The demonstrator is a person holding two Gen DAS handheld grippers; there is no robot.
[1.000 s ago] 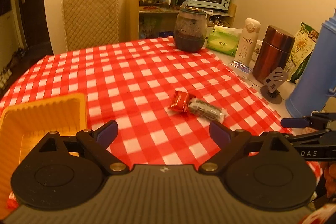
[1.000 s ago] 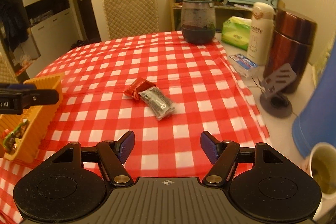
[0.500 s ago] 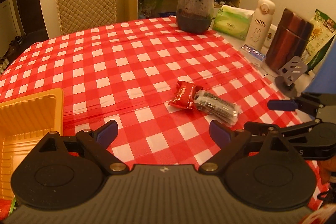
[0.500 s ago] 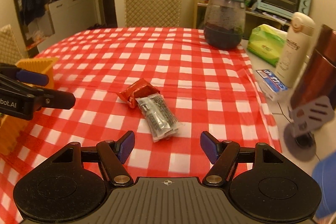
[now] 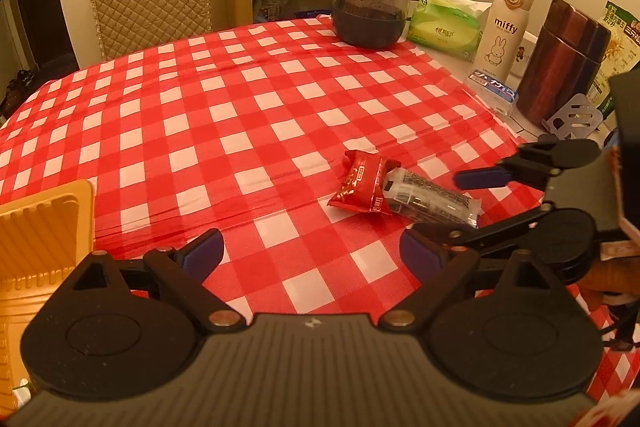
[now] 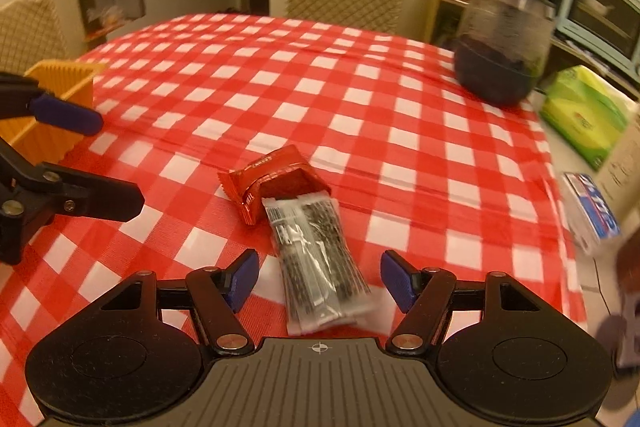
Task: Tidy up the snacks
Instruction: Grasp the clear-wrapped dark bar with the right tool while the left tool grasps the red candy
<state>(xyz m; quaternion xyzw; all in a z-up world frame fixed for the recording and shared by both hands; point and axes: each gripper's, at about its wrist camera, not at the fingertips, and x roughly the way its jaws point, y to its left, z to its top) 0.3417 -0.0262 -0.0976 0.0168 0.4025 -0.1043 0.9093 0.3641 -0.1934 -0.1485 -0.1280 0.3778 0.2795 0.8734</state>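
Right tongs (image 6: 318,277) closing around clear snack packet (image 6: 316,259), pads apart.

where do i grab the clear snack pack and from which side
Grip the clear pack across its narrow width near the free end, coming from above. It lies flat and long, and its far end touches the red pack. The right hand-held gripper already straddles it, jaws closing.

Open stretch: the red-and-white checked table (image 5: 248,115) lies bare across its middle and far left.
Left edge: ribbed yellow plastic tray (image 5: 44,227).
Far rim: dark round glass jar (image 5: 372,7).
Right edge: white bottle (image 5: 504,27), brown steel flask (image 5: 564,63), green tissue pack (image 5: 444,27) crowd together.
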